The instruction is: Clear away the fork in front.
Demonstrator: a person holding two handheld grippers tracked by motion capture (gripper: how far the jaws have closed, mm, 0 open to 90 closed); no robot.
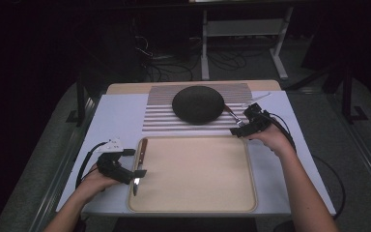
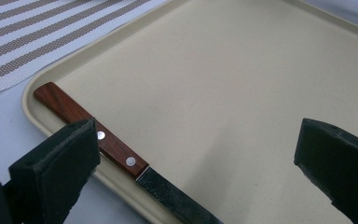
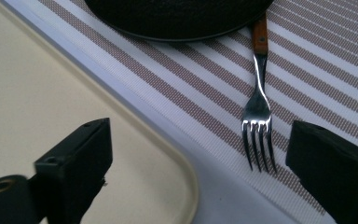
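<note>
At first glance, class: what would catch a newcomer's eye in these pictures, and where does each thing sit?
The large beige tray at the near edge stands out first, with a wooden-handled knife lying along its left rim beside the open left gripper. Behind it, a dark round plate sits on a striped placemat. A fork lies on the mat with its handle running under the plate's rim, just ahead of the open right gripper.

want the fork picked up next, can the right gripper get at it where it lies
Probably yes. The right gripper is open just short of the fork, whose tines lie bare on the striped mat; only its handle end touches the dark plate.
</note>
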